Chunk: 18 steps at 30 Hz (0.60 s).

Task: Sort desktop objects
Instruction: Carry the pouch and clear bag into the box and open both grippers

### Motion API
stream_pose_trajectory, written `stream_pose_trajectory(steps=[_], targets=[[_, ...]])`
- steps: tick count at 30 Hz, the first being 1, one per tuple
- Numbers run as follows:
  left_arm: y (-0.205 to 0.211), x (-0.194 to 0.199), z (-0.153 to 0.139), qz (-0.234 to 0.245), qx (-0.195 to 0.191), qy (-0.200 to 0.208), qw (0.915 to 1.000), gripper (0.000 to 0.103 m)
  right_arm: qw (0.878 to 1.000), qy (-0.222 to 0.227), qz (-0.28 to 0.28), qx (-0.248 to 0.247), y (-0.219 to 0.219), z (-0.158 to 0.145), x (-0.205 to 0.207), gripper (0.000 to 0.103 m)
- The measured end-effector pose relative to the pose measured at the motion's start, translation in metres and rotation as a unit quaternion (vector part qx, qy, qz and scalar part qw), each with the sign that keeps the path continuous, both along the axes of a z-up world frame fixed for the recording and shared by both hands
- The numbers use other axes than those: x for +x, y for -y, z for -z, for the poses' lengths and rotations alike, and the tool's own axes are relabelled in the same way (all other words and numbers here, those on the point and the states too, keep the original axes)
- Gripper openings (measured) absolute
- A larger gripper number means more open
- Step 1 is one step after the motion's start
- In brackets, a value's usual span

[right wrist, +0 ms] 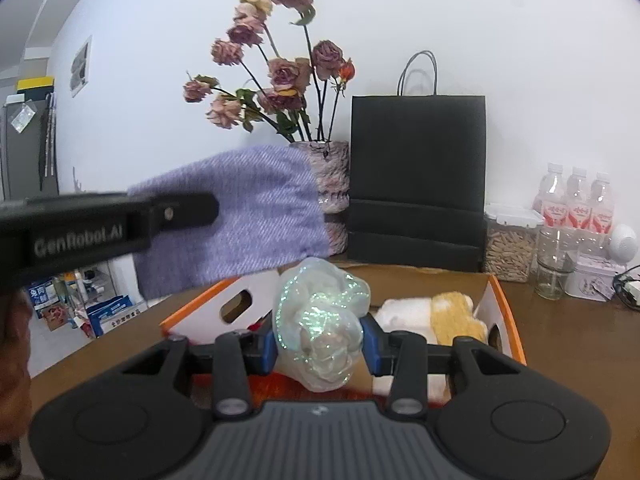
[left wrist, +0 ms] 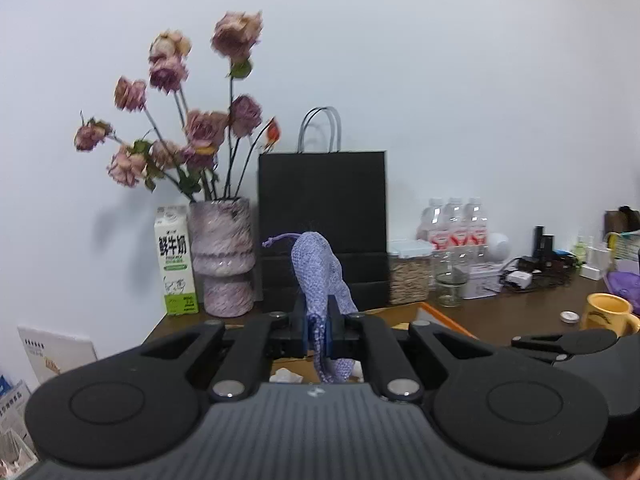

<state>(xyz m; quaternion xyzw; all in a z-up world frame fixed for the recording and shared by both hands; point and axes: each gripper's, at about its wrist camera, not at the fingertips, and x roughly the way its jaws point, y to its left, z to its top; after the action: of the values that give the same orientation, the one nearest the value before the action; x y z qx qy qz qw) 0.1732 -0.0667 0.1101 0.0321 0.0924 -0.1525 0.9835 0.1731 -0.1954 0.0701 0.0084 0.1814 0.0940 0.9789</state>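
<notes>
My left gripper (left wrist: 319, 330) is shut on a lilac woven pouch (left wrist: 320, 268), which sticks up in front of the pads and hangs below them. In the right wrist view the same pouch (right wrist: 248, 216) hangs in the air at the left, held by the left gripper (right wrist: 208, 208), above the box's left end. My right gripper (right wrist: 320, 350) is shut on a crumpled, iridescent pale-green scrunchie (right wrist: 320, 320), squeezed between the blue pads over an open orange-edged cardboard box (right wrist: 506, 312). White and yellow cloths (right wrist: 436, 314) lie in the box.
At the back of the brown desk (right wrist: 560, 340) stand a vase of dried roses (left wrist: 222, 260), a milk carton (left wrist: 175, 260), a black paper bag (right wrist: 418, 176), a seed jar (right wrist: 508, 242), water bottles (right wrist: 576, 204) and a glass jar (right wrist: 554, 276). A yellow mug (left wrist: 608, 312) sits at right.
</notes>
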Motion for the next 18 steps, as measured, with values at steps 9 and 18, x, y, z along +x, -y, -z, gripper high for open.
stream_pose_trajectory(steps=[9, 18], targets=[[-0.005, 0.072, 0.032, -0.038, -0.009, -0.073, 0.9966, 0.008, 0.999, -0.039, 0.004, 0.004, 0.000, 0.020, 0.072, 0.040], [-0.012, 0.118, 0.075, -0.054, 0.003, -0.174, 0.9833, 0.008, 0.995, -0.096, 0.004, -0.022, -0.008, 0.054, 0.109, 0.041]])
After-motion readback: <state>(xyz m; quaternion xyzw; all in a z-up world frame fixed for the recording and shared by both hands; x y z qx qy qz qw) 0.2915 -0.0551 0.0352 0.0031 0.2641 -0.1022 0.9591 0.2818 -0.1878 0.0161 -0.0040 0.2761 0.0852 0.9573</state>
